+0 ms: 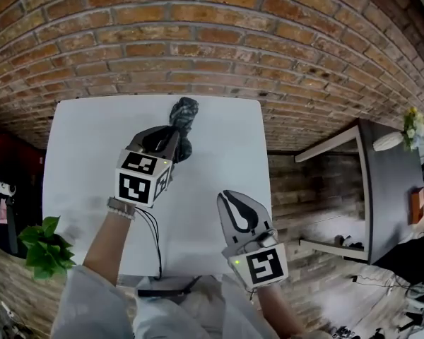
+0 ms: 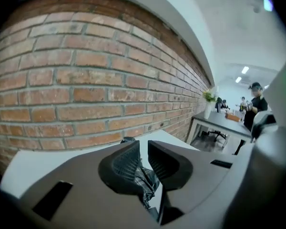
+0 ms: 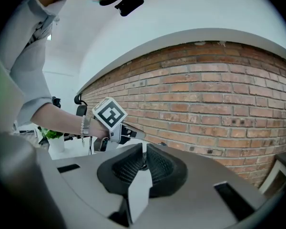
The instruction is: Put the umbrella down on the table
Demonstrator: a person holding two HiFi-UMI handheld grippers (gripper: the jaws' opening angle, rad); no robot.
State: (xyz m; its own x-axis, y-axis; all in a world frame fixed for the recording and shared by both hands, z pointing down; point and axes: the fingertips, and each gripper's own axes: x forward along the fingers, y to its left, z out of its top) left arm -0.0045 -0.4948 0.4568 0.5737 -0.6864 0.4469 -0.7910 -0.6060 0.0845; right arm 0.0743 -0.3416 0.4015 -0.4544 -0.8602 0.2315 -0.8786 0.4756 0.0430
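Umbrella (image 1: pixel 184 121): crumpled dark cloth. Table (image 1: pixel 85 154): smooth matt white top. Wall (image 1: pixel 198 41): rough brick w/ mortar.

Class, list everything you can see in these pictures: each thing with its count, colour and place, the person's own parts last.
umbrella: one, dark grey check, folded, at the table's far edge
table: one, white, against the wall
wall: one, red brick, behind the table
plant: one, green, by the table's near left corner
desk: one, dark, far right
flowers: one bunch, yellowish, on the desk
left gripper: one, grey, over the umbrella's near end, jaws closing, not gripping it
right gripper: one, grey, near right, jaws together, empty
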